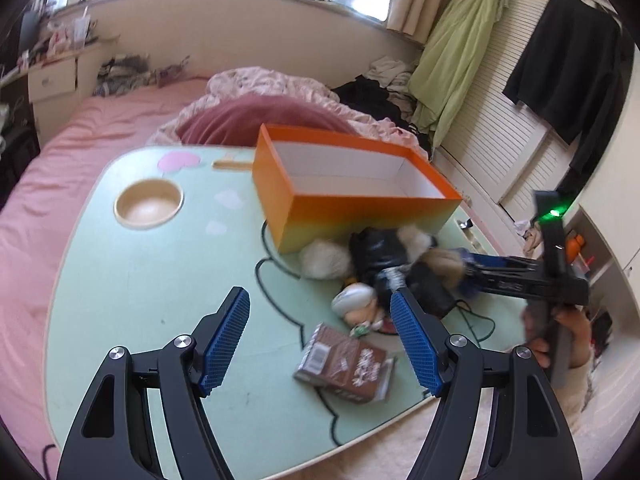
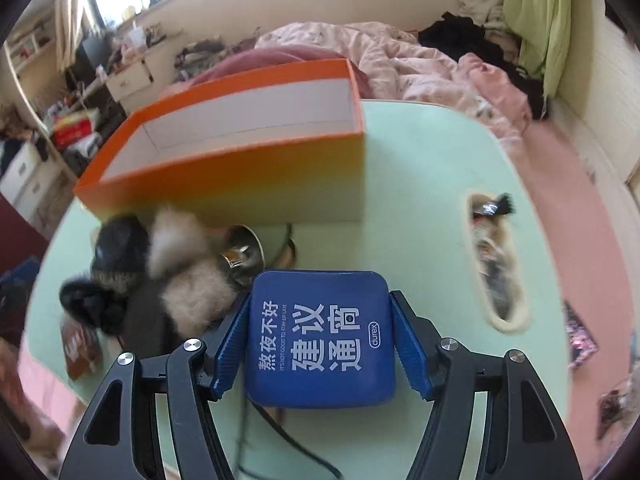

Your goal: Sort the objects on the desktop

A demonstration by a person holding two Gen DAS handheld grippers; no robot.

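Blue box (image 2: 320, 340) clamped in right gripper (image 2: 322, 344)

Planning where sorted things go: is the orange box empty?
Apparently empty: the orange box shows only bare white walls and floor; its near corner stays hidden.

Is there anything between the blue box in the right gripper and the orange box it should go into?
The right gripper holds the blue box. A pile of furry toys and a metal cup lies ahead to its left against the orange box wall; that wall must be cleared from above.
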